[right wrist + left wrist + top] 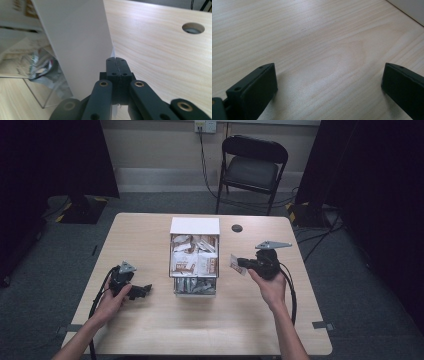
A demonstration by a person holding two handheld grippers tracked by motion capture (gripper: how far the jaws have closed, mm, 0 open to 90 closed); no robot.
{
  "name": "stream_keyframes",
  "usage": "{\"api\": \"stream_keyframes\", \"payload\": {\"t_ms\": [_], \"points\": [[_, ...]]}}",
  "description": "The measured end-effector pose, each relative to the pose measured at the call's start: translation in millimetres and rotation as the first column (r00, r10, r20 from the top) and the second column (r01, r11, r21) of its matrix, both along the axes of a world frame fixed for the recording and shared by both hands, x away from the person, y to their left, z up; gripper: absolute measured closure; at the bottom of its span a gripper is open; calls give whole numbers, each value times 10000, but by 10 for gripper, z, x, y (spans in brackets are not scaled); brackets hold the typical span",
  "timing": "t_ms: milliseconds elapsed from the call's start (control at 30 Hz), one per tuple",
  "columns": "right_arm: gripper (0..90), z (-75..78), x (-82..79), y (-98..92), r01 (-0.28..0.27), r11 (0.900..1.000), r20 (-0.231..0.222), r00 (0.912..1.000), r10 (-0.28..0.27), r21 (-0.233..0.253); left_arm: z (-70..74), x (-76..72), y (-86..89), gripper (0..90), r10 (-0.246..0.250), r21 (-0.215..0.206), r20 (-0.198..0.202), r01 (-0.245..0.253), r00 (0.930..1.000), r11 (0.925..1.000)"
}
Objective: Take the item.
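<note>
Right gripper (pixel 243 264) clamped on packet (pixel 235 262), held above surface (pixel 150 330) just at 3 o'clock of clear box (pixel 195 290). Packet: flat, white, w/ dark print, edge-on btwn jaws. Left gripper (pixel 142 291) wide open, nothing held, at box's 9 o'clock.

Black left gripper (pixel 142 291), right gripper (pixel 239 264); brass-ringed screw holes; grey triangular plates on top; black cables; forearms bare.

The table (pixel 150 320) is seen whole from above and from the person's side in the high view. Its wood (pixel 317 50) is viewed from very near in the left gripper view. The box (pixel 75 45) is faced closely in the right gripper view.
</note>
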State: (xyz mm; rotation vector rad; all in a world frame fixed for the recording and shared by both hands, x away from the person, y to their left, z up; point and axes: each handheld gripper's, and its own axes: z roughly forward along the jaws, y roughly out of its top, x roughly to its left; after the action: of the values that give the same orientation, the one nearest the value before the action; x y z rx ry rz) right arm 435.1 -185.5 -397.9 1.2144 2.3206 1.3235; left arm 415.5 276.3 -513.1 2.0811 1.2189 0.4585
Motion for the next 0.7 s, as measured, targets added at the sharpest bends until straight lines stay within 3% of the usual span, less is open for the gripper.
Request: {"api": "stream_keyframes", "payload": {"t_ms": [300, 533, 700], "points": [[900, -321, 111, 49, -5, 9996, -624, 9981, -13, -288, 0, 0, 0, 0, -2, 2, 1, 2, 10000, 10000], [900, -482, 177, 114, -154, 9995, -779, 9969, 131, -286, 0, 0, 1, 0, -9, 7, -1, 9, 10000, 10000], [900, -620, 213, 189, -302, 9968, -994, 9948, 228, -734, 0, 0, 0, 0, -2, 2, 1, 2, 10000, 10000]]}}
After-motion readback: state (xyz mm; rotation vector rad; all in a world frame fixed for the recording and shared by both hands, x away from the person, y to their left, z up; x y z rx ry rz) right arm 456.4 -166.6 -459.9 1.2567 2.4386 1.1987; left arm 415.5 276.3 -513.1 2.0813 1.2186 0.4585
